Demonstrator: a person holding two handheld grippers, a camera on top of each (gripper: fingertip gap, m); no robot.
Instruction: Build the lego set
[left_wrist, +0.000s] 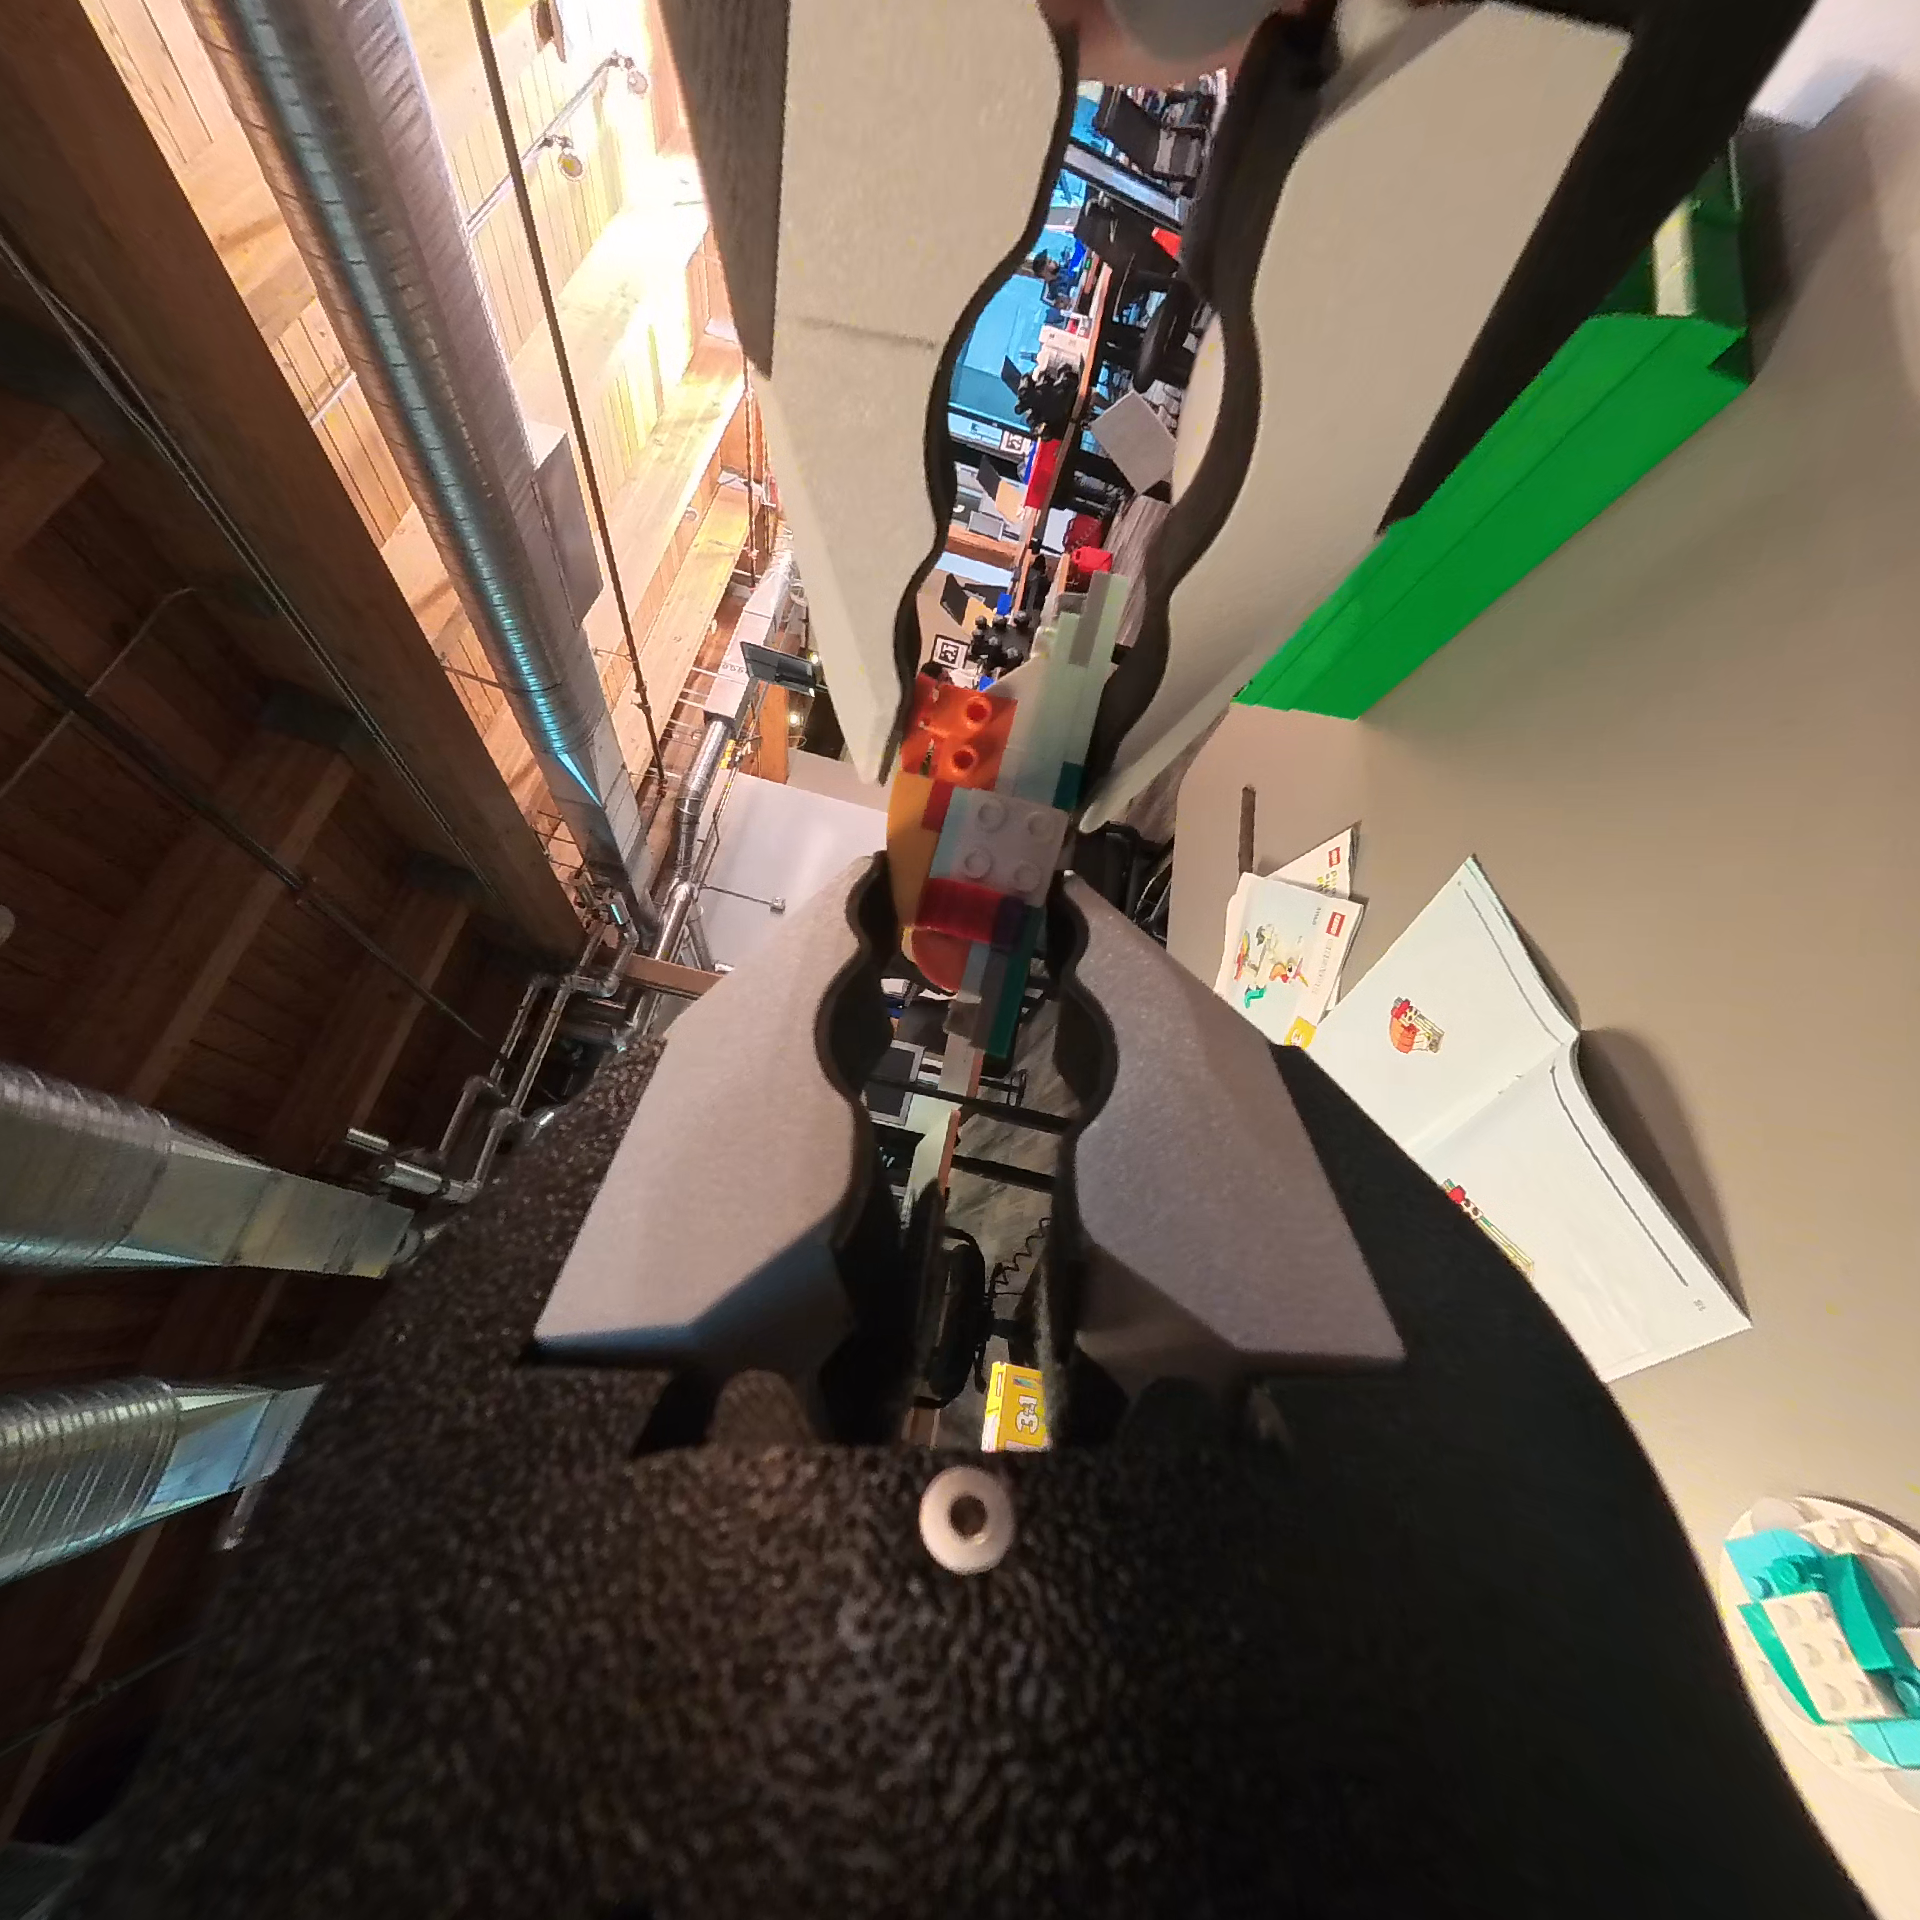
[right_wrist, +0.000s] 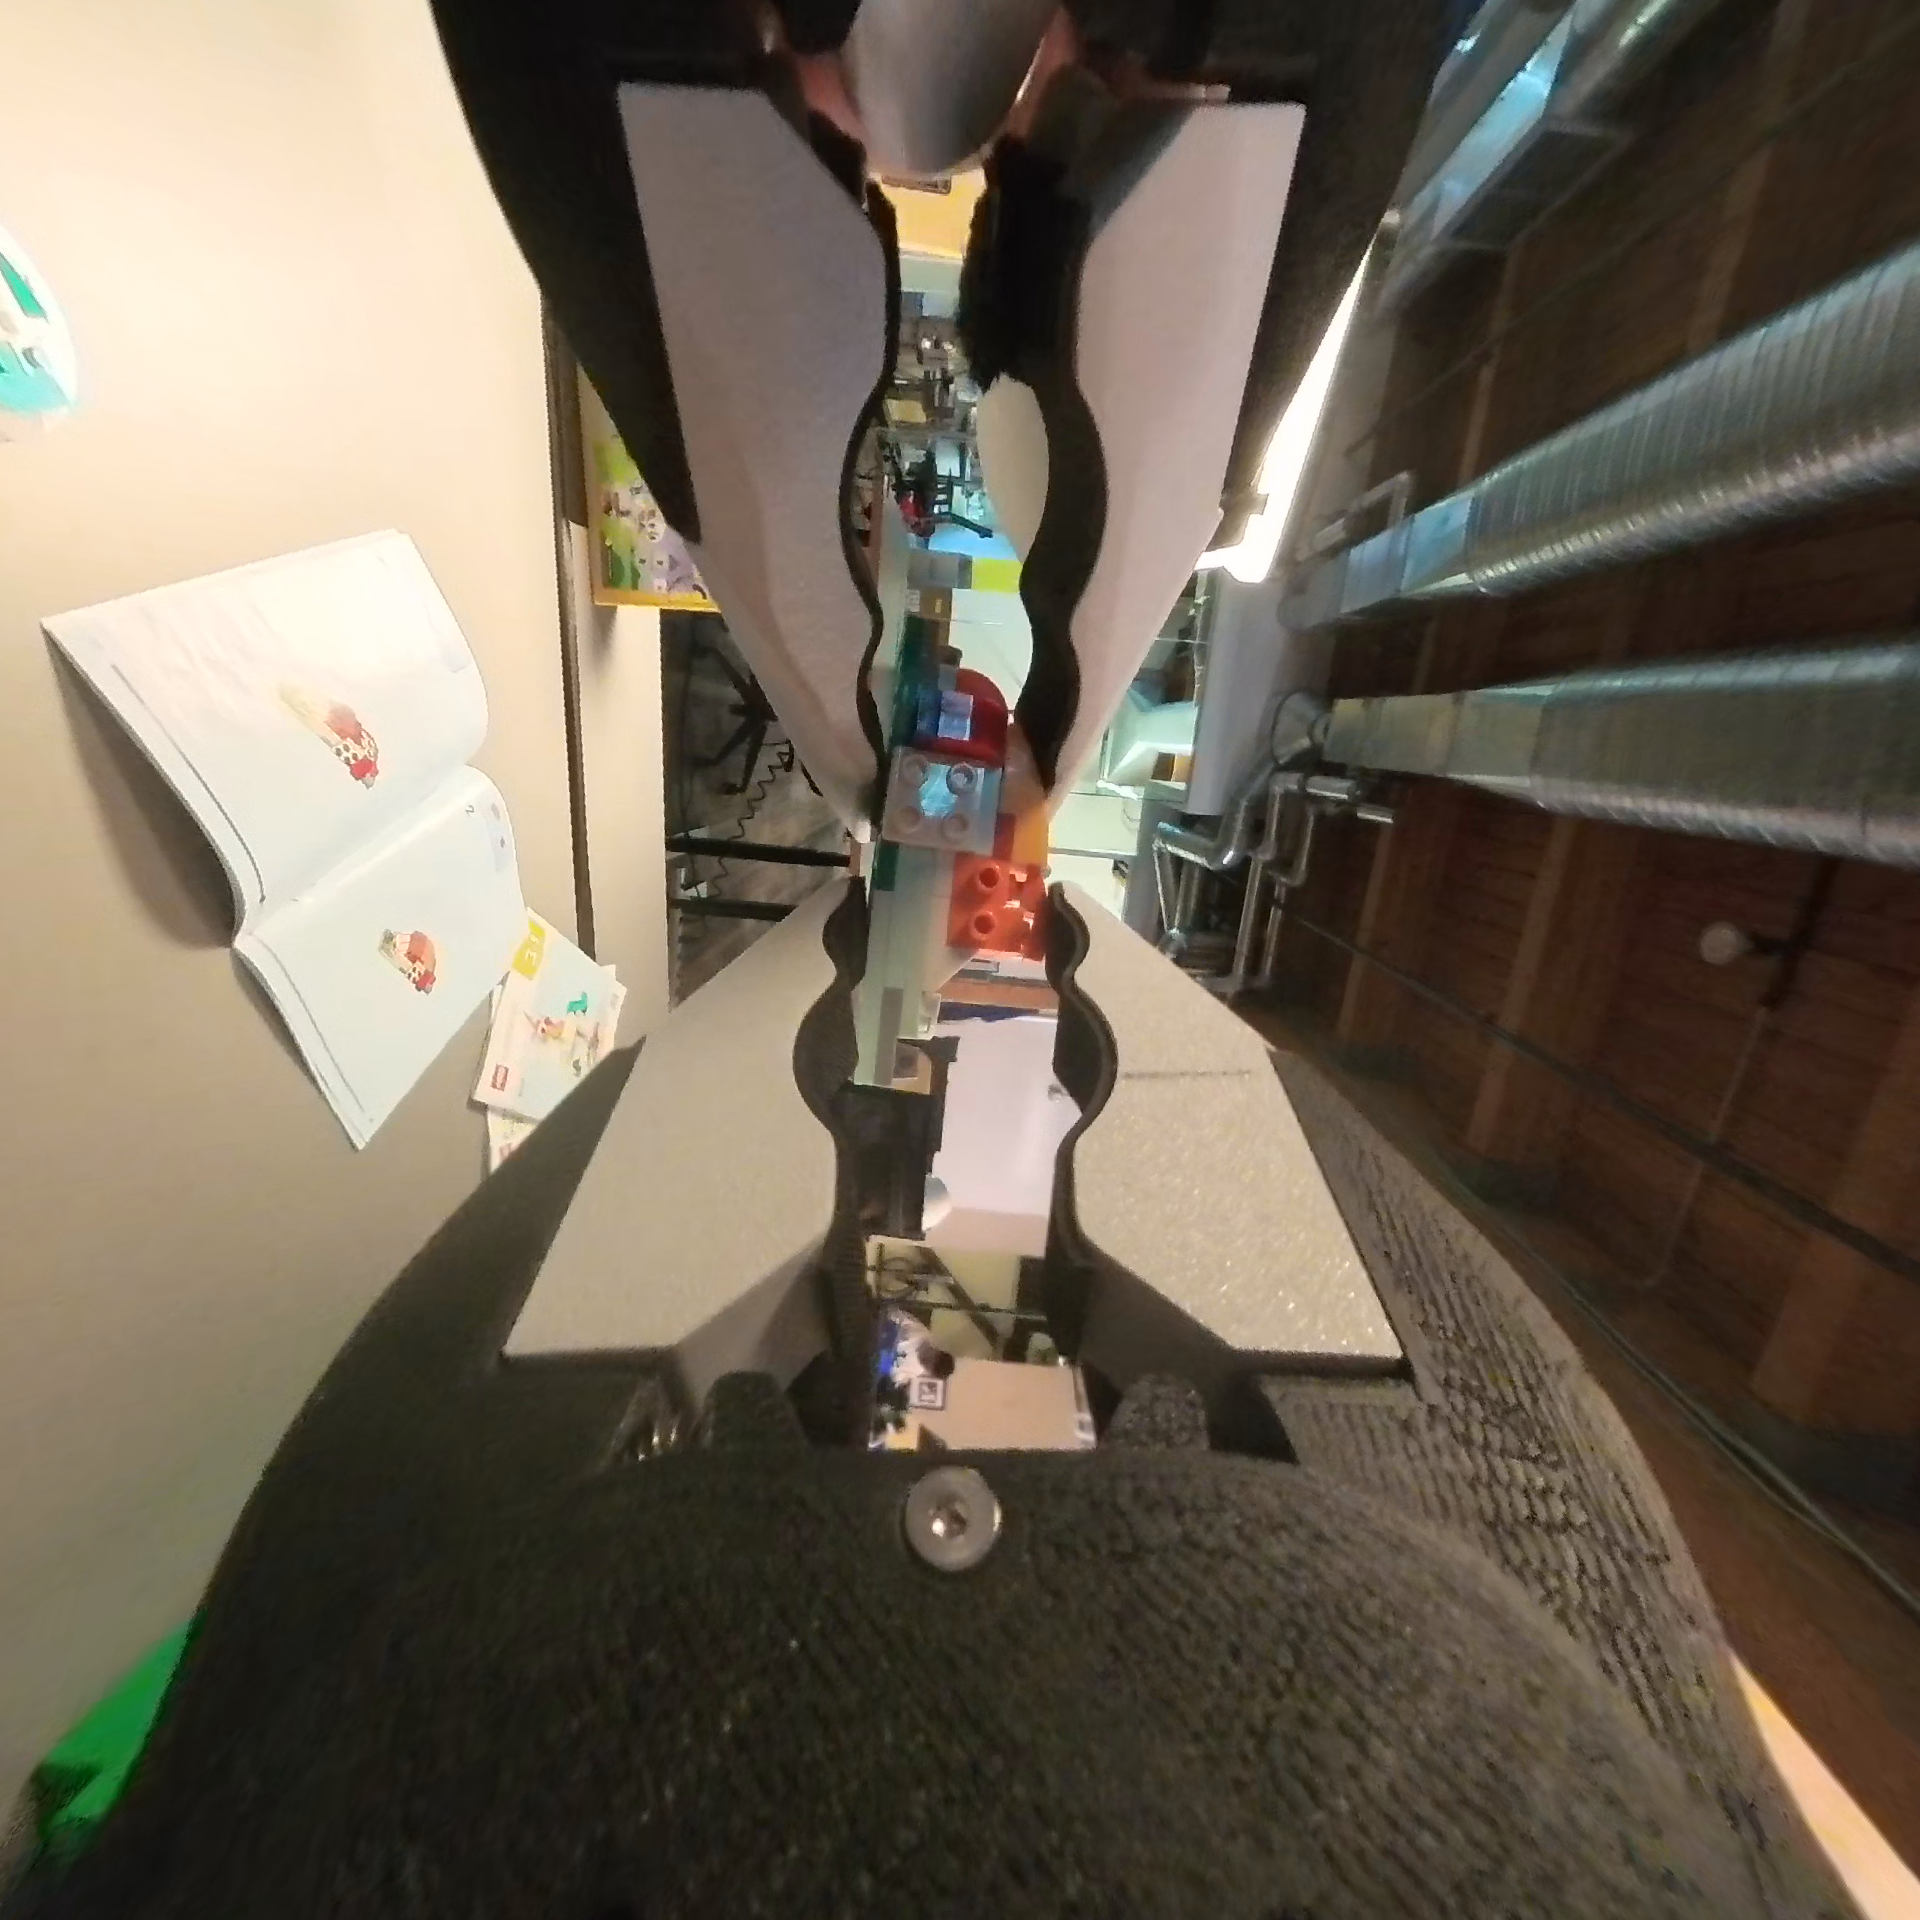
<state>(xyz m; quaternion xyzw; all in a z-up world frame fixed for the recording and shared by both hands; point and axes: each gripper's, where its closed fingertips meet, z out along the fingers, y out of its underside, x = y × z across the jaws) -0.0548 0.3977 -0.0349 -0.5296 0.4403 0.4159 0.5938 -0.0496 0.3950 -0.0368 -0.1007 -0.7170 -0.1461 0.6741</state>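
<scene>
A small lego model hangs in the air between my two grippers, which face each other tip to tip. It has an orange brick (left_wrist: 961, 738) (right_wrist: 987, 904), a grey four-stud plate (left_wrist: 1003, 847) (right_wrist: 940, 805), red pieces and white and teal plates. My left gripper (left_wrist: 971, 894) is shut on the end with the red and teal pieces. My right gripper (right_wrist: 951, 904) is shut on the orange and white end. Each gripper also shows from the top of the other's view, the right in the left wrist view (left_wrist: 992, 779) and the left in the right wrist view (right_wrist: 956, 810).
An open instruction booklet (left_wrist: 1507, 1122) (right_wrist: 312, 790) and smaller leaflets (left_wrist: 1288, 945) (right_wrist: 551, 1039) lie on the beige table (left_wrist: 1662, 779). A green box (left_wrist: 1538, 499) stands beyond. A white round plate (left_wrist: 1756, 1704) holds teal and white bricks. A picture box (right_wrist: 634, 540) sits at the table edge. Less than 4 cm separates the two grippers' tips.
</scene>
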